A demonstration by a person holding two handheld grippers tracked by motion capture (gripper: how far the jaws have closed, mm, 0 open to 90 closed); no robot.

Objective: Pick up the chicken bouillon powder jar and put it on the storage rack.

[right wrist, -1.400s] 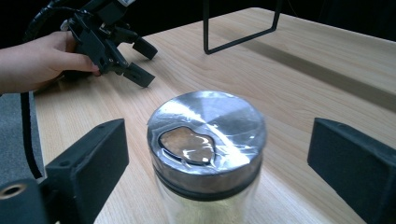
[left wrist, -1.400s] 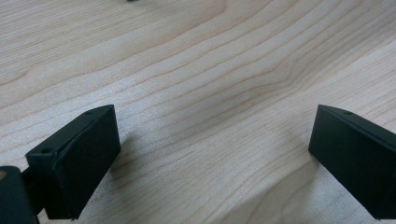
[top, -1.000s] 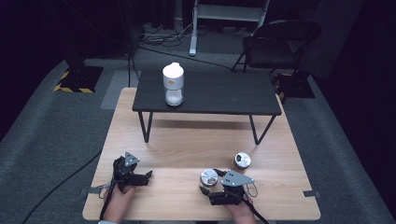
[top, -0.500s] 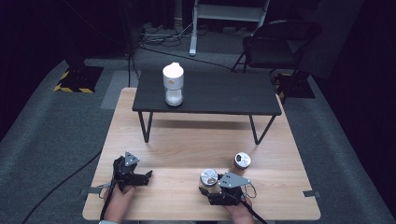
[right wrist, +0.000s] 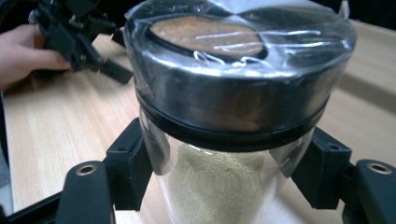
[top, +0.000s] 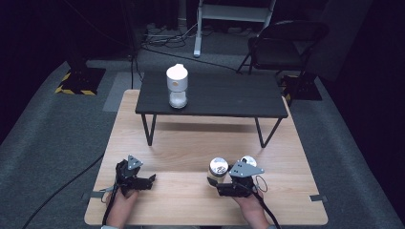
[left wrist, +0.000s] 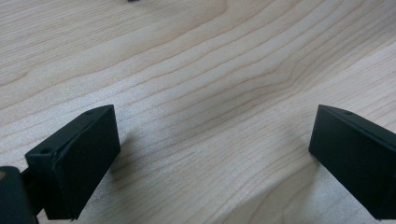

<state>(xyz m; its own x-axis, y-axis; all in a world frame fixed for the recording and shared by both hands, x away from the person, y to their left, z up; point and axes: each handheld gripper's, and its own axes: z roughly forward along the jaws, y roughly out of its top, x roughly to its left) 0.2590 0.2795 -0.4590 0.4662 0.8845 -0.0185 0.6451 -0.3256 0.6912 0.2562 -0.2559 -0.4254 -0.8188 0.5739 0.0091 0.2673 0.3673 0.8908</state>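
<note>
Right gripper (top: 213, 182) is clamped on the jar (right wrist: 233, 116): in the right gripper view both pads (right wrist: 130, 168) press the clear glass wall just under the dark lid band, with pale grains inside and shiny film over the lid. Its jaws have just been closing, and the jar is between them. In the high view we see that jar (top: 218, 168) at the near right of the worktop (top: 191, 143), at the gripper's tip and just left of a second jar (top: 249, 161). We judge it barely clear of the wood, if at all; we can't see the base.

Left gripper (top: 149, 180) rests at the near left with its jaws wide apart and nothing between them; the left gripper view has bare wood grain between its pads (left wrist: 79, 158).

Progress, as we read it:
- Done: grasp on the first jar.
- Not done: any transfer. The jar sits well apart from the black shelf (top: 212, 95) at the far side, where a white jar (top: 176, 86) stands upright.
- Second jar untouched on the worktop.

Likely destination is the shelf, beside the white jar, but that's our guess. If so, we're at an early stage, with the carry and the set-down both left.
</note>
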